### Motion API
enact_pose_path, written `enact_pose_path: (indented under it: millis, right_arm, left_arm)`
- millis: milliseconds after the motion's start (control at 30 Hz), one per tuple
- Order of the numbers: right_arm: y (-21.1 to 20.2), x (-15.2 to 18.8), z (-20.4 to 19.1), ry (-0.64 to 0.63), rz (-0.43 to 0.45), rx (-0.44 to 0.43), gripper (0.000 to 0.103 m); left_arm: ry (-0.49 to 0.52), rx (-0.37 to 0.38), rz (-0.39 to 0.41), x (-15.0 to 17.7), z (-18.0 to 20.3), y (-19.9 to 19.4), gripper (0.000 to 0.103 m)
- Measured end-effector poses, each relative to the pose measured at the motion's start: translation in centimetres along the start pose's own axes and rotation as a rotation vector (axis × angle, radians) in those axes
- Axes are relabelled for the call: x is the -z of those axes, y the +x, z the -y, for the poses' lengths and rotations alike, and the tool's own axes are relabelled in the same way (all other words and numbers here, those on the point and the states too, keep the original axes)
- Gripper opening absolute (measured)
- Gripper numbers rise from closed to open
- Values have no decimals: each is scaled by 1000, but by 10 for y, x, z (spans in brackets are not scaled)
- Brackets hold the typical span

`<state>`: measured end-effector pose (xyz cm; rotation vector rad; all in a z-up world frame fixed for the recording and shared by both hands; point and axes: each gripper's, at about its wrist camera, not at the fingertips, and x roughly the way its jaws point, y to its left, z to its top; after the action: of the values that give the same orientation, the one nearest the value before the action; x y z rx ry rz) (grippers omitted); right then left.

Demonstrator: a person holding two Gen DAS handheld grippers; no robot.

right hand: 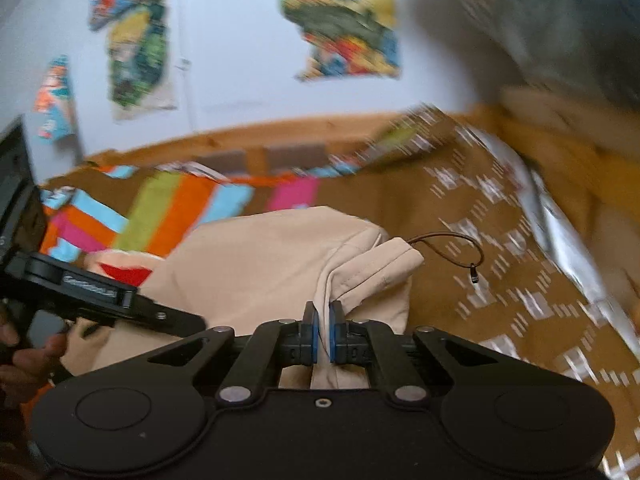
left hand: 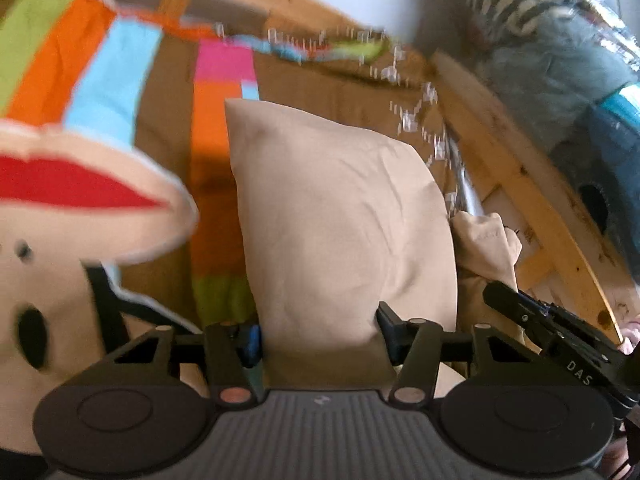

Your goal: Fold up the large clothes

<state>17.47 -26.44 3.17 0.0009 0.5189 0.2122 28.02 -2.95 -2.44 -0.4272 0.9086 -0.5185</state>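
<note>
One large beige garment (right hand: 260, 256) is lying on the brown bedspread (right hand: 460, 280), soft, light and likely slippery, so hems and corners look best to grab. The right gripper (right hand: 323, 338) fingers are pinching its drawstring corner. The left gripper (left hand: 320, 334) fingers are standing spread around the cloth. Motion blur is hiding the bedspread's far edge.

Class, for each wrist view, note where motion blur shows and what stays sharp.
Left wrist view: the striped patchwork bedspread and plush mushroom toy smear at the edges; the beige fabric garment is fairly crisp. Right wrist view: the colourful wall posters and the bedspread's right side streak heavily; the right gripper stays sharp.
</note>
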Motion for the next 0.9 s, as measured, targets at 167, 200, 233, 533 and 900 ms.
enact_pose_path:
  millis: [167,200,233,533,900]
  right_arm:
    - [26,-36,-35,-44,78,-95,4]
    - [36,-41,-42,-45,81,-117,4]
    - [48,-45,-50,-53,86,-133,4]
    - [166,-23,-81,-201,-88,-106,10]
    - [129,-26,-62,-115,-73,-63,45]
  left_arm:
    - [12,-92,88,-34,-32,-50,58]
    - [13,-124,99,-42,-44,-58,58]
    - [15,-150,109,-47,-52,-63,59]
    - [-53,-323,82,-42,-143,-34,68]
    - [-99,-443,165,-28,-115,-63,95]
